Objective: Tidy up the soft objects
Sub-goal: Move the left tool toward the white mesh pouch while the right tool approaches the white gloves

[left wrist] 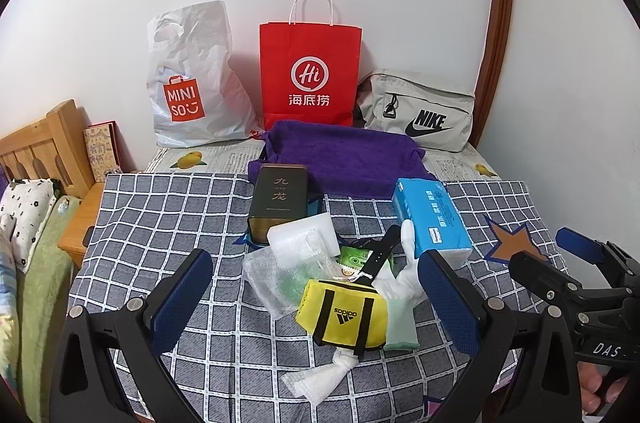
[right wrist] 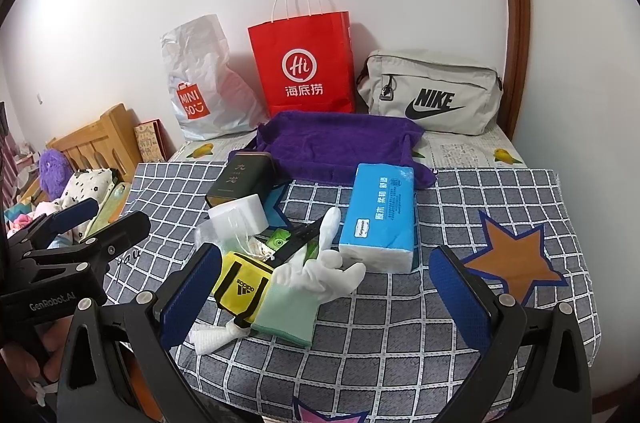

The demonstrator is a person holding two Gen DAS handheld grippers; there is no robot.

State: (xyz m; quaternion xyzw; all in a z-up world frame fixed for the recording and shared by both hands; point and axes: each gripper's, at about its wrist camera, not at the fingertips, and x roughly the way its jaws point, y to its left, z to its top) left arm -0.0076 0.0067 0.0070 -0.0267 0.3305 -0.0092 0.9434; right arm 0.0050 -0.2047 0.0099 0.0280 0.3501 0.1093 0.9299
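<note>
Left wrist view shows our left gripper [left wrist: 316,297] with its blue-padded fingers [left wrist: 182,297] spread wide and holding nothing, hovering over the pile; the right wrist view shows our right gripper [right wrist: 326,293] likewise spread and empty. Between the left fingers lies the small yellow fabric pouch [left wrist: 347,311], printed "adidas". Just beside it rest the white glove with a mint-green cuff [left wrist: 396,297], the clear bubble-wrap bags [left wrist: 280,259] and a knotted white foam-net piece [left wrist: 320,375]. Further out sit the blue soft pack of tissues [left wrist: 430,219] with Chinese print too small for us to read, and the dark rectangular tin [left wrist: 278,201] marked "九龙". Behind these lies the folded purple towel [left wrist: 340,159].

We judge the task barely started: the soft things are heaped together on the grey checked bedcover [left wrist: 168,223], none sorted into a container. At the wall stand the white plastic bag [left wrist: 192,79] reading "MINISO", the red paper bag [left wrist: 310,75] reading "Hi 海底捞", and the grey zipped "NIKE" bag [left wrist: 416,111]. The left gripper's body reads "GenRobot.AI" in the right wrist view.
</note>
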